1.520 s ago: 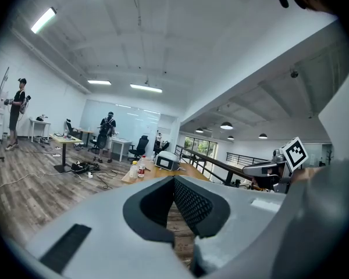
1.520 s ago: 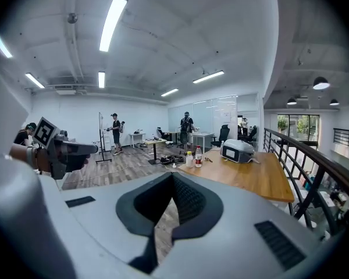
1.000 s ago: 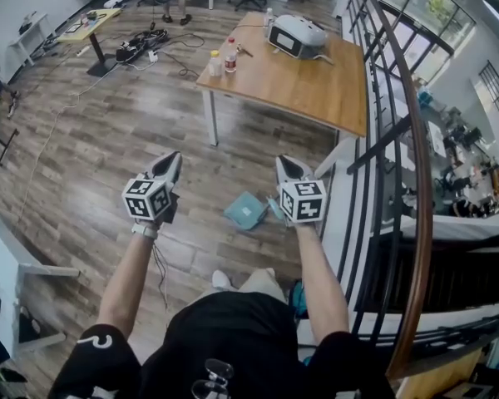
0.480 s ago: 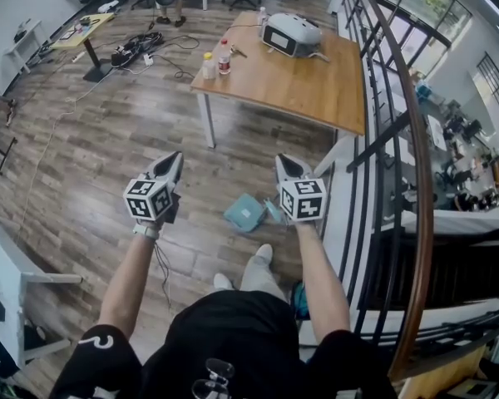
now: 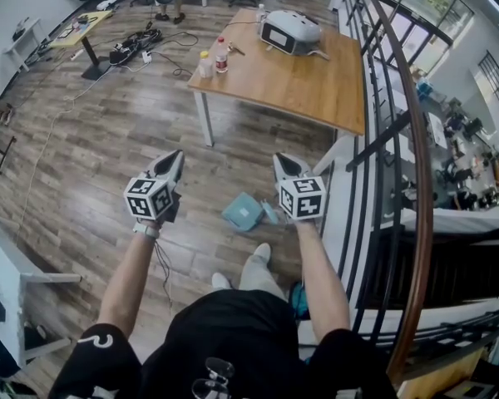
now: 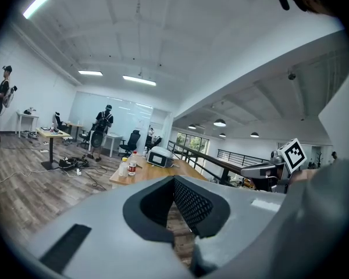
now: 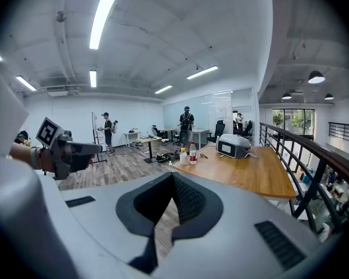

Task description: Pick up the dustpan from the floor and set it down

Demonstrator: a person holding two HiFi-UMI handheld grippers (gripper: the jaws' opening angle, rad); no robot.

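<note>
A teal dustpan (image 5: 244, 213) lies flat on the wooden floor (image 5: 91, 148) in the head view, just ahead of the person's feet (image 5: 262, 253). Its right edge is hidden behind my right gripper (image 5: 284, 166). That gripper is held in the air above it, jaws shut and empty, pointing forward at the table (image 7: 173, 179). My left gripper (image 5: 170, 163) hovers to the left of the dustpan, apart from it, jaws together with nothing between them (image 6: 174, 182). Neither gripper view shows the dustpan.
A wooden table (image 5: 316, 81) stands ahead with two bottles (image 5: 213, 59) and a white device (image 5: 291, 33). A dark stair railing (image 5: 403, 140) runs along the right. Cables and a power strip (image 5: 133, 48) lie on the floor at far left. A person (image 6: 103, 127) stands by the desks at the back.
The view has crept forward: table and railing sit slightly nearer, and one foot has stepped ahead. Both grippers keep their pose, shut and level. The dustpan has not moved.
</note>
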